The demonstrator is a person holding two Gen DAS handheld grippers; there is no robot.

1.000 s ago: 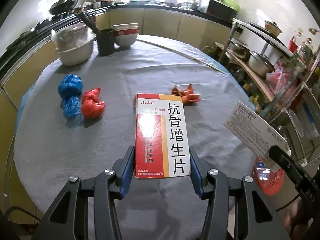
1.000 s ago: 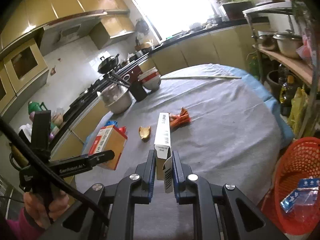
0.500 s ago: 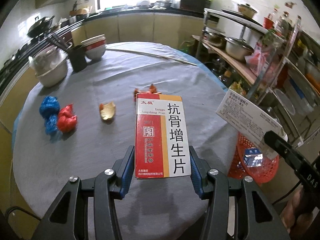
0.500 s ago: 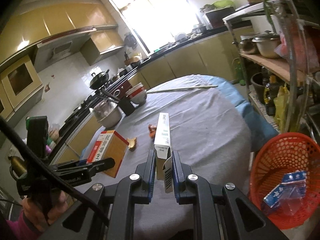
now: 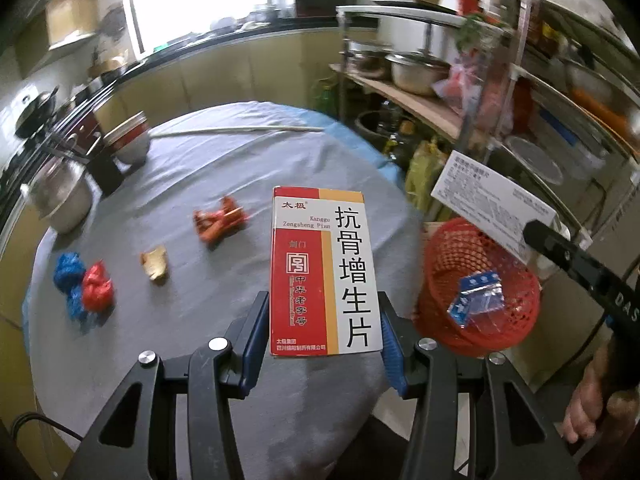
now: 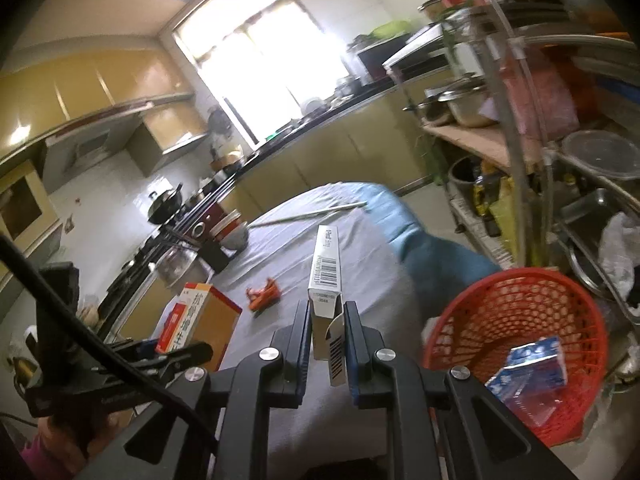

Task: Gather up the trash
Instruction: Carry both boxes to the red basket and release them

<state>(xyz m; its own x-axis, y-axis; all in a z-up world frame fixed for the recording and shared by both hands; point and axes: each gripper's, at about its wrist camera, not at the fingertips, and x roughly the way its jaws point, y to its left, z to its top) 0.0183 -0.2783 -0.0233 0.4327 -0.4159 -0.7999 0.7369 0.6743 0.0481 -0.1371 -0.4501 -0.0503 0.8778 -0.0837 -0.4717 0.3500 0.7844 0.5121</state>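
Both tools are clamped on cartons. Left tool [image 5: 322, 336] grips a red-and-white medicine box [image 5: 323, 272] by its two long sides, its printed face turned up to the left wrist camera, held above the near edge of the round worktop [image 5: 240, 176]; the same box shows at the lower left of the right wrist view [image 6: 196, 320]. Right tool [image 6: 327, 344] is closed tight on a slim white carton [image 6: 326, 276] that stands on its narrow edge between the blue pads, its barcode side up and an end flap hanging open near the jaws; in the left wrist view this carton [image 5: 492, 210] hangs above the red mesh basket [image 5: 440, 256]. That basket stands off the worktop's right edge, beside a metal shelf rack [image 5: 460, 120] loaded with pots, and a crumpled blue-and-clear packet [image 5: 476, 298] lies inside it. On the grey cloth of the worktop lie an orange wrapper [image 5: 218, 222], a small yellowish scrap [image 5: 154, 264], and a red wad [image 5: 96, 286] touching two blue wads [image 5: 69, 268] near the left edge. Further back are a steel pot [image 5: 60, 196], stacked bowls [image 5: 130, 140] and a long pale stick [image 5: 236, 131]. A hand [image 5: 588, 404] grips the right tool's handle at the lower right of the left wrist view.
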